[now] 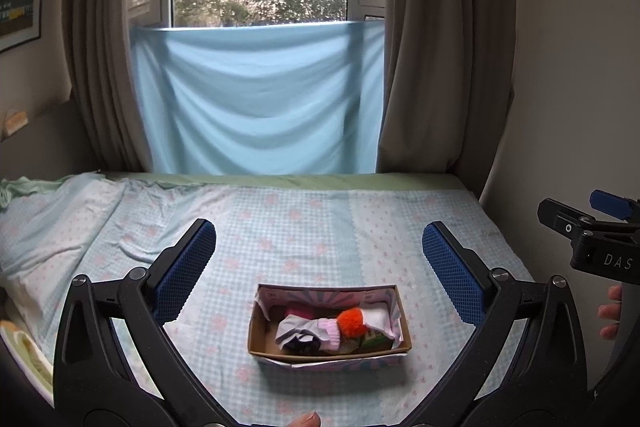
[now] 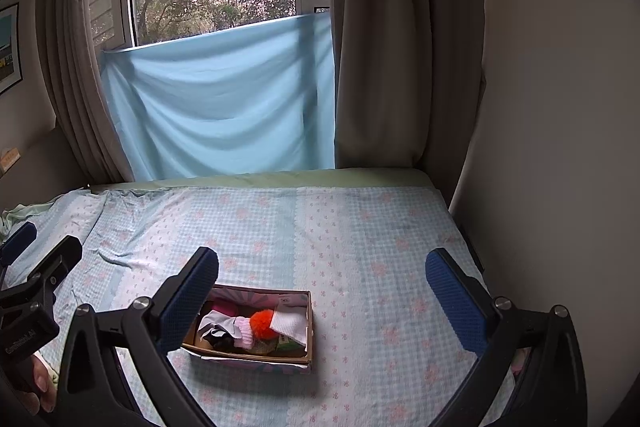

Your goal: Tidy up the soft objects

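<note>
A cardboard box [image 1: 256,337] with patterned paper on its walls sits on the bed [image 1: 304,227]. It holds soft things: an orange pompom [image 1: 352,321], a white sock [image 1: 380,319], a pink and grey sock [image 1: 320,331] and a dark pink piece [image 1: 298,309]. My left gripper [image 1: 320,267] is open and empty, above and behind the box. My right gripper [image 2: 322,291] is open and empty, with the box [image 2: 309,327] and pompom [image 2: 262,323] low between its fingers, near the left finger [image 2: 188,303].
The bed has a light blue checked floral cover [image 2: 360,247]. A blue cloth [image 1: 260,99] hangs over the window between brown curtains [image 1: 432,67]. A wall [image 2: 560,107] runs along the bed's right side. Rumpled bedding [image 1: 48,227] lies at left.
</note>
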Available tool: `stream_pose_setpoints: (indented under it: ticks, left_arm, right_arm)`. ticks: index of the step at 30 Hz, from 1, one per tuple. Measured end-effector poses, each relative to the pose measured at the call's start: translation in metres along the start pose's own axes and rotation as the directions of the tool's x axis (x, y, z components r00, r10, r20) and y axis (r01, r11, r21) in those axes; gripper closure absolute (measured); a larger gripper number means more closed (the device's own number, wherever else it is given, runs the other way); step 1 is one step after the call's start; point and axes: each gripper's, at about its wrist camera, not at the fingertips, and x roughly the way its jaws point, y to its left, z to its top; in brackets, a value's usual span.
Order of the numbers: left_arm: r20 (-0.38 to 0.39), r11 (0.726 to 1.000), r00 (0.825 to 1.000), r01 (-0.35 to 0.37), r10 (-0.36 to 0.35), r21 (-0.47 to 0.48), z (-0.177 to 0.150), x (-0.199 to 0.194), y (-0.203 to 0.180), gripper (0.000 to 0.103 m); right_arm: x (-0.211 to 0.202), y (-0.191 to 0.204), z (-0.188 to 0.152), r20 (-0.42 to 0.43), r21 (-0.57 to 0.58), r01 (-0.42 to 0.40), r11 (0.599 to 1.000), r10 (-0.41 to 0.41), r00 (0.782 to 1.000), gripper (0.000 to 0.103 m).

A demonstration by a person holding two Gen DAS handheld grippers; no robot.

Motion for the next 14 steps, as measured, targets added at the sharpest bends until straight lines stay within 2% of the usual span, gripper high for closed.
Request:
stream_pose_setpoints:
  ticks: [7, 14]
  left_arm:
    - [0.038, 1.000, 0.999, -0.010, 0.009, 0.009, 0.0028, -0.0053, -0.0042, 0.000]
    - [0.024, 1.000, 1.000, -0.015, 0.016, -0.021, 0.0018, -0.0013, 0.0000, 0.000]
  right_arm:
    - [0.0005, -0.0004, 0.0001, 0.000, 0.001, 0.001, 1.000, -0.001, 1.000, 0.000]
    - [0.0049, -0.0021, -0.0012, -0.014, 0.001, -0.001, 1.000, 0.001, 1.000, 0.000]
